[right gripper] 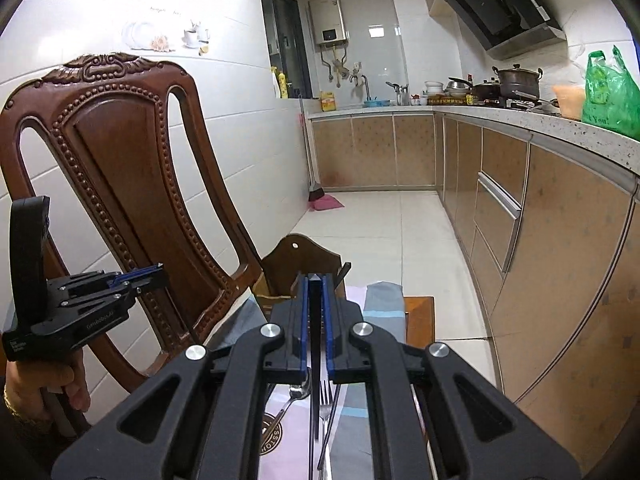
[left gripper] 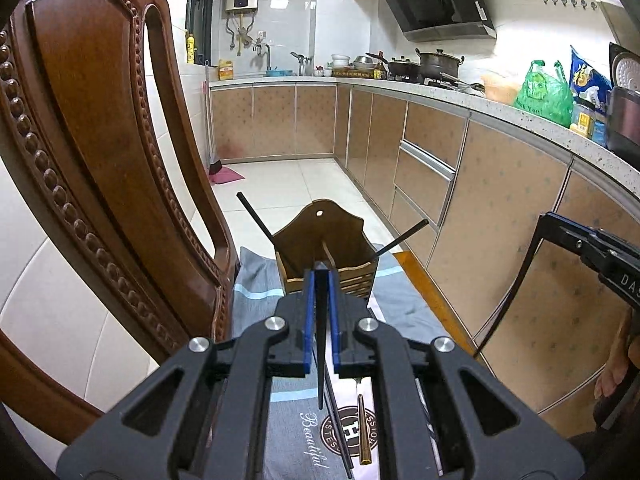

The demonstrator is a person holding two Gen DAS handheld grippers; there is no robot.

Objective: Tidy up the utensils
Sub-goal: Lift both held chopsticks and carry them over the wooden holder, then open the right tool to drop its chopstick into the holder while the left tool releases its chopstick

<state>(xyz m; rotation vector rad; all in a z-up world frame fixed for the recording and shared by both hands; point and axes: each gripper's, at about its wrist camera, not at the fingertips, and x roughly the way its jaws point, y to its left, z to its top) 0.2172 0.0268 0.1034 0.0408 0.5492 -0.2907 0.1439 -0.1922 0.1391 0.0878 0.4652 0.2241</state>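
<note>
A brown wooden utensil holder [left gripper: 324,248] stands on a cloth-covered table, with two black chopsticks [left gripper: 256,216] leaning out of it. It also shows in the right wrist view [right gripper: 296,264]. My left gripper [left gripper: 321,276] is shut on a black chopstick [left gripper: 321,340] that hangs down, just in front of the holder. My right gripper [right gripper: 315,280] is shut on another black chopstick [right gripper: 316,380], also held above the table near the holder. A spoon [right gripper: 296,394] and a fork [right gripper: 326,404] lie on the cloth below it. A gold-handled utensil [left gripper: 365,432] lies under the left gripper.
A carved wooden chair [left gripper: 100,152] stands close at the left of the table, also in the right wrist view [right gripper: 132,184]. Kitchen cabinets [left gripper: 480,208] and a cluttered counter [left gripper: 540,96] run along the right. The table's wooden edge [right gripper: 418,316] shows beyond the cloth.
</note>
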